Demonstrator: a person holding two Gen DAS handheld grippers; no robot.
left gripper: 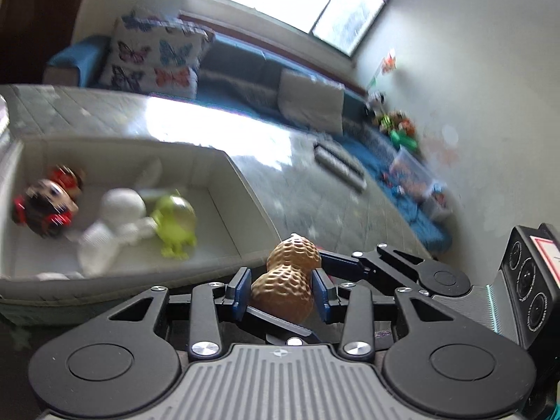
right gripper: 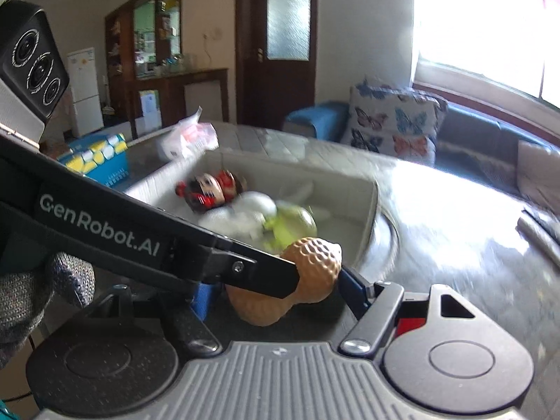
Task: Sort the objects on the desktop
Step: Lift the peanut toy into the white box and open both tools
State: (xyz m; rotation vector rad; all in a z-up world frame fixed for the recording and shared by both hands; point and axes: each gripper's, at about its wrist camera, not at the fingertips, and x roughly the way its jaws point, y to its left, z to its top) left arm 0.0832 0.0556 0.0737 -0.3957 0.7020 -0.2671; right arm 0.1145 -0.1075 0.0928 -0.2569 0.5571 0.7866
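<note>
A tan toy peanut point(left gripper: 285, 280) sits between the blue pads of my left gripper point(left gripper: 284, 292), which is shut on it above the table, near the front right corner of a white box point(left gripper: 241, 189). The box holds a red and black doll point(left gripper: 45, 199), a white figure point(left gripper: 112, 227) and a green one-eyed monster point(left gripper: 175, 220). In the right wrist view the peanut point(right gripper: 308, 273) lies between my right gripper's blue pads point(right gripper: 280, 297), with the left gripper's arm point(right gripper: 147, 241) crossing in front. The pads look wider apart than the peanut. The box point(right gripper: 367, 196) lies just beyond.
The glossy grey table point(left gripper: 297, 182) stretches to the right, with a remote control point(left gripper: 339, 164) on it. A blue sofa with a butterfly cushion point(right gripper: 392, 122) stands behind. A white plastic bag point(right gripper: 185, 140) and a blue carton point(right gripper: 94, 157) lie left of the box.
</note>
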